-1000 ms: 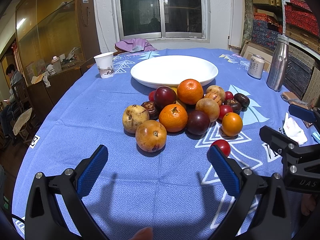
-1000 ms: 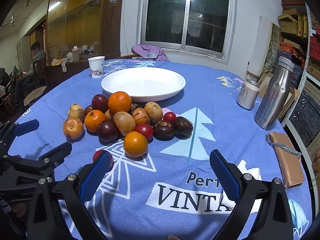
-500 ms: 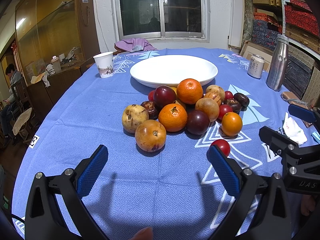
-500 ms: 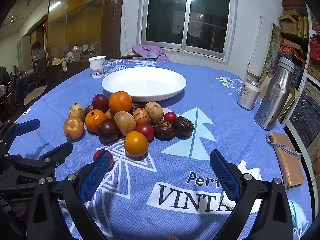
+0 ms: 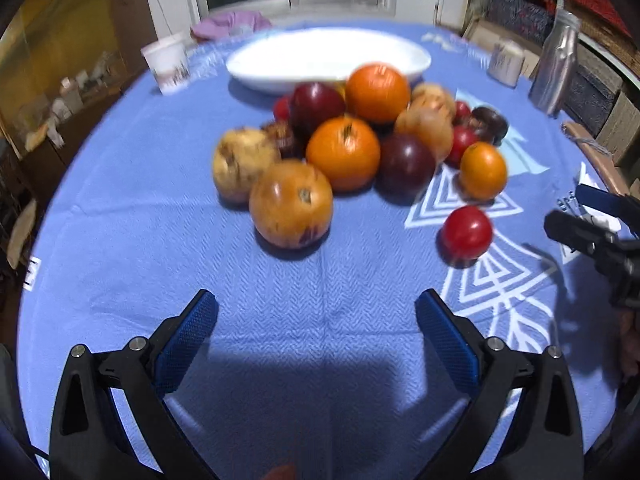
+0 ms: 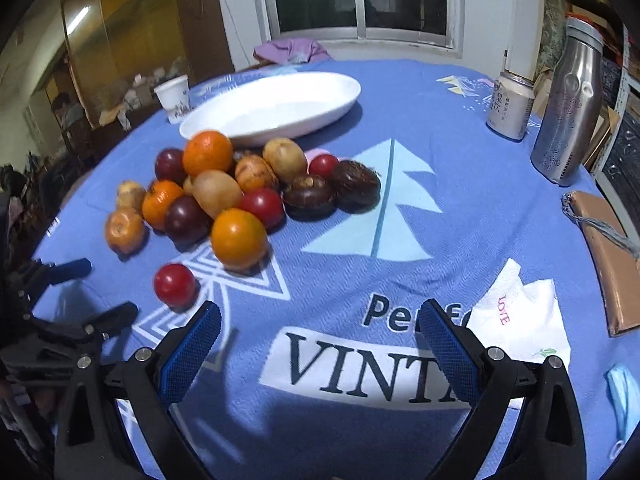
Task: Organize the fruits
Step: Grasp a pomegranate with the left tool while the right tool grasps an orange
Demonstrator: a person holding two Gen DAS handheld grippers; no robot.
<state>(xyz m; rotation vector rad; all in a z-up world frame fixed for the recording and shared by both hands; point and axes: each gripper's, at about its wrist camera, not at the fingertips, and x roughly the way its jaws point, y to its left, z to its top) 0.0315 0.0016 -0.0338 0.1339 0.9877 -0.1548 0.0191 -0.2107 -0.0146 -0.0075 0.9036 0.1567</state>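
Note:
A pile of fruit lies on the blue tablecloth in front of an empty white plate (image 5: 328, 58) (image 6: 276, 106). In the pile are oranges (image 5: 343, 154), dark plums (image 5: 406, 164), brown-yellow fruits (image 5: 291, 204) and dark chestnut-like ones (image 6: 309, 196). A small orange (image 6: 239, 238) and a lone red fruit (image 5: 466, 232) (image 6: 175, 284) sit at the near edge. My left gripper (image 5: 316, 312) is open just short of the brown-yellow fruit, nothing between its pads. My right gripper (image 6: 319, 320) is open over the printed lettering, with the red fruit just off its left finger. Each gripper shows in the other's view (image 5: 572, 212) (image 6: 100, 292).
A paper cup (image 5: 168, 64) stands left of the plate. At the right are a drink can (image 6: 510, 106), a steel bottle (image 6: 568, 108), a brown pouch (image 6: 608, 264), a white tissue (image 6: 520, 316) and a blue mask (image 6: 624, 396). A purple cloth (image 6: 292, 50) lies at the far edge.
Both grippers have moved forward and tipped down toward the pile, so the fruit looks larger; the left view is blurred by motion. No fruit has moved, and both grippers stay open.

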